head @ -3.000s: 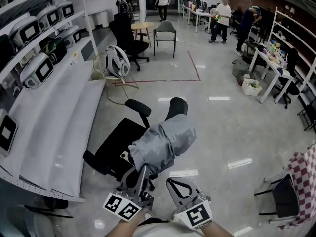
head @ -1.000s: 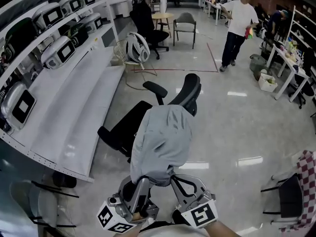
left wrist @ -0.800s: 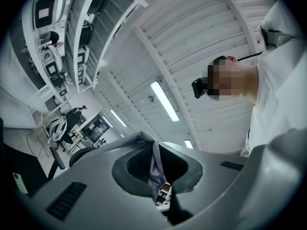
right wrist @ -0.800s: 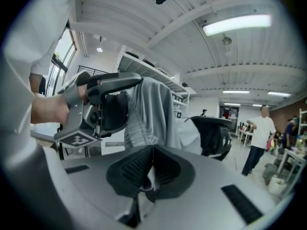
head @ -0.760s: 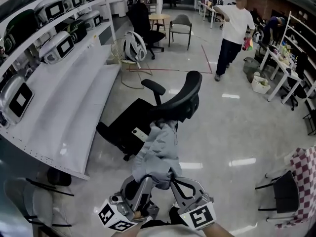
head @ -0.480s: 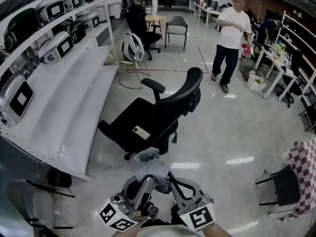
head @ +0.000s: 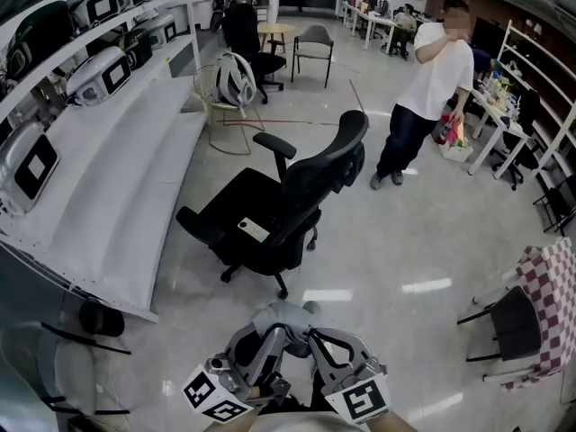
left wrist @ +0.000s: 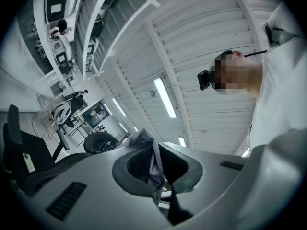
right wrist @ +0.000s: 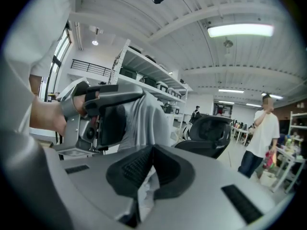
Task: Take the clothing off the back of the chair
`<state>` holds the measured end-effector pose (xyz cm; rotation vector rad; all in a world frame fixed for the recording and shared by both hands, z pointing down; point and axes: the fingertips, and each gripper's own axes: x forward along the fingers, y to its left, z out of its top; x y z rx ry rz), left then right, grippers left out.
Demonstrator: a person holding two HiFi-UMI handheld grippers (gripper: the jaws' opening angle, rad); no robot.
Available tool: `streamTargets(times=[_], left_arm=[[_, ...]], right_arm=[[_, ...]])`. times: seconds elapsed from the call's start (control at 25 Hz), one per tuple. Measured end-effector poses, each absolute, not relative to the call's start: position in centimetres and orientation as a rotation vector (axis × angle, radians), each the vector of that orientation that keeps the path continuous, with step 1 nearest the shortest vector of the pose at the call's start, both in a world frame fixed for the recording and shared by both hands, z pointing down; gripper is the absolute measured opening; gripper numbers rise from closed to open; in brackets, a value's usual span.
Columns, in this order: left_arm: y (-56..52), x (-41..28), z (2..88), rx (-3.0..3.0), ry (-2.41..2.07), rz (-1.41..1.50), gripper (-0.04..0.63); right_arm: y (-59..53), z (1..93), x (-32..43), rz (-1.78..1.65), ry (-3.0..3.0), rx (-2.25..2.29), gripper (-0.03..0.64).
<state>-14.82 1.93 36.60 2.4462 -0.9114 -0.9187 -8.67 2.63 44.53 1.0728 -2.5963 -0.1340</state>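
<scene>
the grey clothing [head: 286, 316] was off the chair [head: 290, 196], bunched on the chair's near side, close to the person's body. the chair's back stood bare, so the lift itself looked done. the left gripper [left wrist: 156, 171] was pressed together on a fold of the cloth, and the right gripper [right wrist: 147, 174] pinched another fold just beside it. held at two points, the garment probably stayed gathered and off the floor, though its lower part was hidden. a bystander [head: 423, 88] stood on the chair's far side.
</scene>
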Motion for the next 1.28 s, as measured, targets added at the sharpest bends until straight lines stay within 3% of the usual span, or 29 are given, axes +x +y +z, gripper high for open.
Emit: streamTargets(times=[0.8,1.28], left_arm=[[4.8,-9.5,35.2,2.450,-1.053,-0.916,0.025],[4.2,-10.5,35.6,2.456,-1.046,-0.898,0.025]], right_arm=[[4.6,42.7,-4.0,-0.181,-2.693,0.950,0.017],[3.1,41.8,-5.4,-0.214,-2.705,0.971,0.017]])
